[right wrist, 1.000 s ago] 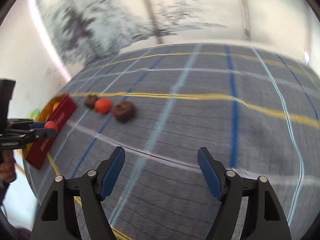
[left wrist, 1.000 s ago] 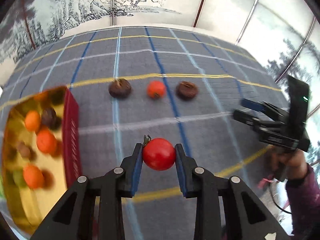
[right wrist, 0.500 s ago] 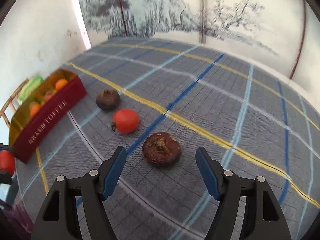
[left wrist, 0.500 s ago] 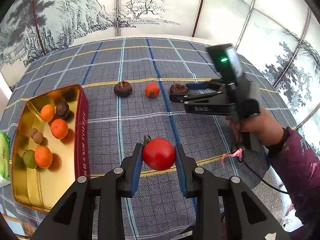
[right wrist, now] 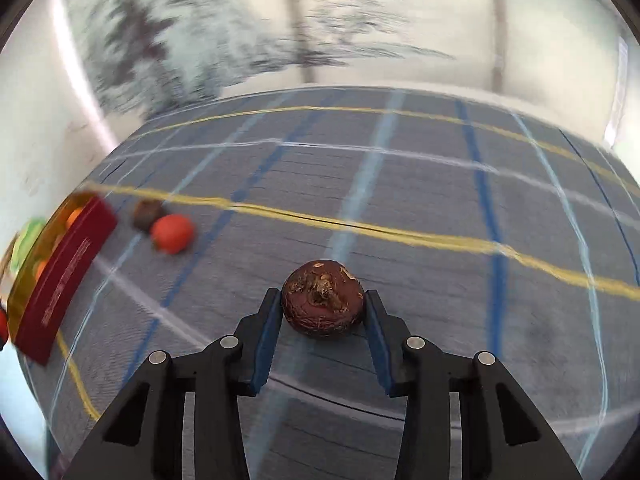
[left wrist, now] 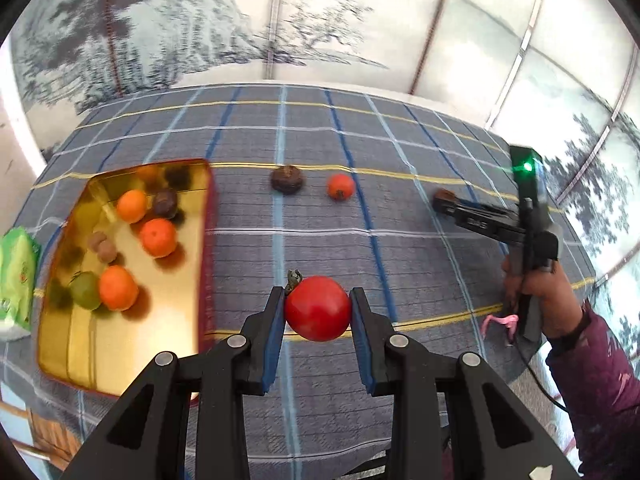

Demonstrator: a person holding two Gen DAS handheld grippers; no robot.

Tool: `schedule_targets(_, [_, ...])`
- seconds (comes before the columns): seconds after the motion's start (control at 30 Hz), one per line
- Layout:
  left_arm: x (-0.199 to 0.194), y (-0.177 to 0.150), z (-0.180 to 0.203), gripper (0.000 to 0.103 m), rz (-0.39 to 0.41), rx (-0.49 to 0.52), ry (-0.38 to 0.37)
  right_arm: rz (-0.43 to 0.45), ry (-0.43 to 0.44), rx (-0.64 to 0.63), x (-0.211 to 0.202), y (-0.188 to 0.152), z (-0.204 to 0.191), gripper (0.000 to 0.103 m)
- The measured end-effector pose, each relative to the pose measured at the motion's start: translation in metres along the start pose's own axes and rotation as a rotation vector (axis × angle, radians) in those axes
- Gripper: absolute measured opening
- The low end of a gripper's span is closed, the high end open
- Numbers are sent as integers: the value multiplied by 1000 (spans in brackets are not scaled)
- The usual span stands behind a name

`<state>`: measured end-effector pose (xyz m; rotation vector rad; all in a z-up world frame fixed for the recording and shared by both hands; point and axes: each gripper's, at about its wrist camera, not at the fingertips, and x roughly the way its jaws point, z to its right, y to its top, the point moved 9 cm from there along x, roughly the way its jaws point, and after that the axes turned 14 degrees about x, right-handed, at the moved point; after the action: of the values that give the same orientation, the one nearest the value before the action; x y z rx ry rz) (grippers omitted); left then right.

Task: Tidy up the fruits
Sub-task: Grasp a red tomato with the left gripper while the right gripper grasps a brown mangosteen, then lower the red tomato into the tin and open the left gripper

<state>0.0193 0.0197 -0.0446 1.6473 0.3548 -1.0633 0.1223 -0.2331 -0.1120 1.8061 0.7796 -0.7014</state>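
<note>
My left gripper (left wrist: 318, 308) is shut on a red tomato (left wrist: 318, 309), held above the plaid cloth just right of the gold tin (left wrist: 80, 344). The tin holds oranges (left wrist: 158, 237), a green fruit (left wrist: 85, 290) and dark brown fruits (left wrist: 165, 203). My right gripper (right wrist: 323, 309) is shut on a dark brown fruit (right wrist: 322, 298) low over the cloth; it shows at the right of the left wrist view (left wrist: 442, 196). A second brown fruit (left wrist: 286, 179) and a small tomato (left wrist: 341, 186) lie on the cloth beyond.
The gold tin with its red side wall (right wrist: 64, 276) lies at the left of the table. A green packet (left wrist: 18, 276) lies left of the tin. The plaid cloth (left wrist: 400, 248) covers the table; painted wall panels stand behind.
My right gripper has closed on the brown fruit it was hovering over. My left gripper, still holding the tomato, has shifted left toward the tin.
</note>
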Motion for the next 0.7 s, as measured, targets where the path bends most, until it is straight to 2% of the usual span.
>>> schedule_targets(0.17, [-19,-18,-45,28,22,-88,83,4,-44,-22,2,1,0,42])
schedule_targets(0.37, [-27,-50,-97,28,-6,-140,208,1,-34,-14,3,5,-4,42])
schedule_targets(0.5, [-25,-66,-117,28,-19,-175,235,2,-43,-21,1,5,-1,42])
schedule_targets(0.7, [-20,-71,-131,28,-15,-187,249,2,-50,-25,2,5,-2,42])
